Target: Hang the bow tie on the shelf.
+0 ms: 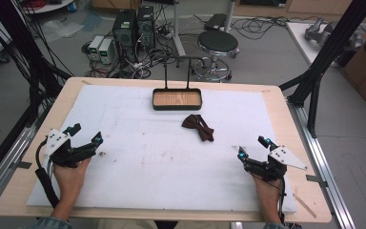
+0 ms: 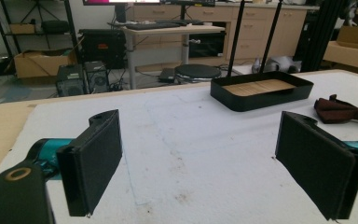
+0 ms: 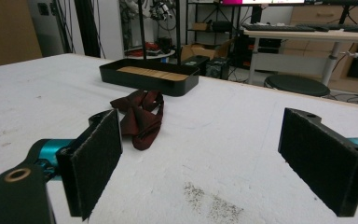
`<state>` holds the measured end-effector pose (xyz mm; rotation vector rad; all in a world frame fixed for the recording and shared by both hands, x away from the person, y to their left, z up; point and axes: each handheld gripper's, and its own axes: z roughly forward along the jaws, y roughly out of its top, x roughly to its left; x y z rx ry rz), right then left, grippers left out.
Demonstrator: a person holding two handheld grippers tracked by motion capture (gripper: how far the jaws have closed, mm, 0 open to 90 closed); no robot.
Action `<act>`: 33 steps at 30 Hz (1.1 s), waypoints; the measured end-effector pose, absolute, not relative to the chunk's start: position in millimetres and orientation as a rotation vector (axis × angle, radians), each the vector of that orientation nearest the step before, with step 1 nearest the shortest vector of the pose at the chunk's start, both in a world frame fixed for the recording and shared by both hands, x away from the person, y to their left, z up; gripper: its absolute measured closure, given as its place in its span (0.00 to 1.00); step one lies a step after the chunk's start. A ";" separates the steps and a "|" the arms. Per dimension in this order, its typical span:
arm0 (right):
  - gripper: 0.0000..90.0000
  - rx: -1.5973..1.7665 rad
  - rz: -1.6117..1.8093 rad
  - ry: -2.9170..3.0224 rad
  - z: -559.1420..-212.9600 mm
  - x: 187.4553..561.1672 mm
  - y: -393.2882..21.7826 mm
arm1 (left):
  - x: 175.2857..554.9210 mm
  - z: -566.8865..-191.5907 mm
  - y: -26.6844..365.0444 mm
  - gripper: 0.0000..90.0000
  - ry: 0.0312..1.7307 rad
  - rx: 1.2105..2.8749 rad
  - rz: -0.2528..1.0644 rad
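Bow tie [image 1: 198, 127] flat on white pad, mid-desk, just in front of black tray [image 1: 177, 99], nearer right gripper [image 1: 252, 147]. Likely step: reach and pick. Approach low, pinch centre knot, not loose wing. Both hands resting at near desk edge, well apart; left gripper [image 1: 86, 134] angled inward. Fingers on both spread wide, empty.

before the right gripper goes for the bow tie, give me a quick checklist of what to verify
1. Right gripper jaws open, nothing between them: ok.
2. Left gripper jaws open and empty: ok.
3. Bow tie lies free on the white mat, touching no gripper: ok.
4. Path from right gripper to bow tie unobstructed: ok.
5. Black tray bare inside, upright, behind the bow tie: ok.
6. Bow tie's clasp or strap position: cannot tell.
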<state>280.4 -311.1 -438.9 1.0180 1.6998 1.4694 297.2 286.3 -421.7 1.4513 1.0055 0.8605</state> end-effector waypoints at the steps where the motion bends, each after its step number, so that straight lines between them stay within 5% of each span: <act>1: 0.14 1.019 1.467 1.703 -438.9 280.0 -311.1 | 297.3 -421.9 286.3 0.17 1.011 1.455 0.865; 33: 0.15 1.005 1.429 1.723 -438.0 280.1 -307.2 | 296.8 -421.1 286.7 0.17 1.022 1.445 0.859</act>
